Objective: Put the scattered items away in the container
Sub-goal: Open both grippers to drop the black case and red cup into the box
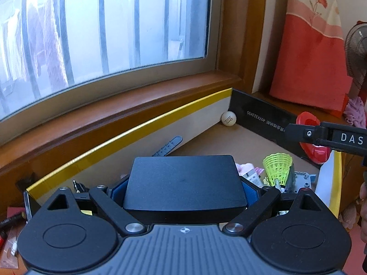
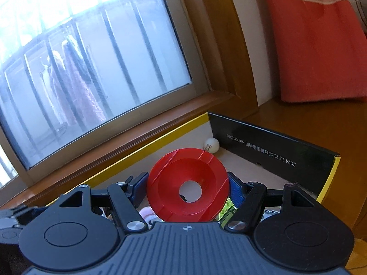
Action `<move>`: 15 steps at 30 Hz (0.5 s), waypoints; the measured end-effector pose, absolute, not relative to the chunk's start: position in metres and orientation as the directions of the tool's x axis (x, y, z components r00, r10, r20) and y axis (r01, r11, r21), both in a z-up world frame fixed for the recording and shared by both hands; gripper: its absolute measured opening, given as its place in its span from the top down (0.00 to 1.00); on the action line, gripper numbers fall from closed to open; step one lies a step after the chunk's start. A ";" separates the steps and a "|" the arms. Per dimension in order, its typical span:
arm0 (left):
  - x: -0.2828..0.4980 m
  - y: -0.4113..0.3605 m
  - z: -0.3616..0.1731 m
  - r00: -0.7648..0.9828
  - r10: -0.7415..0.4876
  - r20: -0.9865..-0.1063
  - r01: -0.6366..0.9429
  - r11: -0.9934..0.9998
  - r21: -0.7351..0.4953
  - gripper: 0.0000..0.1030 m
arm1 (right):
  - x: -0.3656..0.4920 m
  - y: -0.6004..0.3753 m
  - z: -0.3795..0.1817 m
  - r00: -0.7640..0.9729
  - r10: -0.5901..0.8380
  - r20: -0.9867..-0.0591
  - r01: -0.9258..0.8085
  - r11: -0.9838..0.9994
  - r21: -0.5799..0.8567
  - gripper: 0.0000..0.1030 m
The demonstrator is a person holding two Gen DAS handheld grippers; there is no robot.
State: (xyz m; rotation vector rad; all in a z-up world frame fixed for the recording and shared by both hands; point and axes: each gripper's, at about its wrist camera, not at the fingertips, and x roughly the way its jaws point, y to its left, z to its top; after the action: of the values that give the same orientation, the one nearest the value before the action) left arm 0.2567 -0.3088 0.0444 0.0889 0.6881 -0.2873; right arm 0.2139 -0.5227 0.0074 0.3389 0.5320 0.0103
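Note:
My left gripper (image 1: 184, 188) is shut on a flat black box (image 1: 184, 183), its blue pads pressed on the box's two sides, above the open cardboard container (image 1: 137, 133). My right gripper (image 2: 187, 189) is shut on a red plastic ring (image 2: 187, 183) with a round hole in its middle; the same gripper and ring (image 1: 309, 135) show at the right in the left wrist view, over the container's black wall. Inside the container lie a white ping-pong ball (image 1: 228, 118) in the far corner, a yellow-green shuttlecock (image 1: 277, 168), a dark strap (image 1: 169, 145) and several small packets.
A wooden window sill (image 1: 114, 105) and a barred window run behind the container. A red and pink cloth (image 1: 309, 52) hangs at the right, with a fan (image 1: 356, 57) beside it. Small clutter lies on the surface at the lower left (image 1: 9, 233).

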 end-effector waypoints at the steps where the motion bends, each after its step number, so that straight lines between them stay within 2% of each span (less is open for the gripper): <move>1: 0.257 -0.308 0.043 0.732 -0.231 -0.641 0.288 0.958 -0.015 0.09 | 0.216 -0.523 0.006 0.861 0.097 -0.499 0.078 0.945 0.319 0.31; 11: 0.254 -0.310 0.041 0.724 -0.241 -0.646 0.304 0.953 -0.014 0.09 | 0.220 -0.529 0.001 0.856 0.077 -0.511 0.108 0.940 0.323 0.32; 13: 0.253 -0.311 0.041 0.722 -0.242 -0.649 0.305 0.952 -0.016 0.09 | 0.217 -0.530 0.001 0.858 0.073 -0.509 0.113 0.939 0.326 0.30; 15: 0.252 -0.311 0.041 0.719 -0.243 -0.652 0.305 0.952 -0.018 0.09 | 0.215 -0.531 0.002 0.860 0.063 -0.506 0.121 0.939 0.323 0.23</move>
State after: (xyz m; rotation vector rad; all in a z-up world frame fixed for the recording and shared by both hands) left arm 0.2520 -0.3114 0.0414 0.0935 0.7067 -0.3034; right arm 0.2149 -0.5306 0.0019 0.3551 0.5374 -0.0308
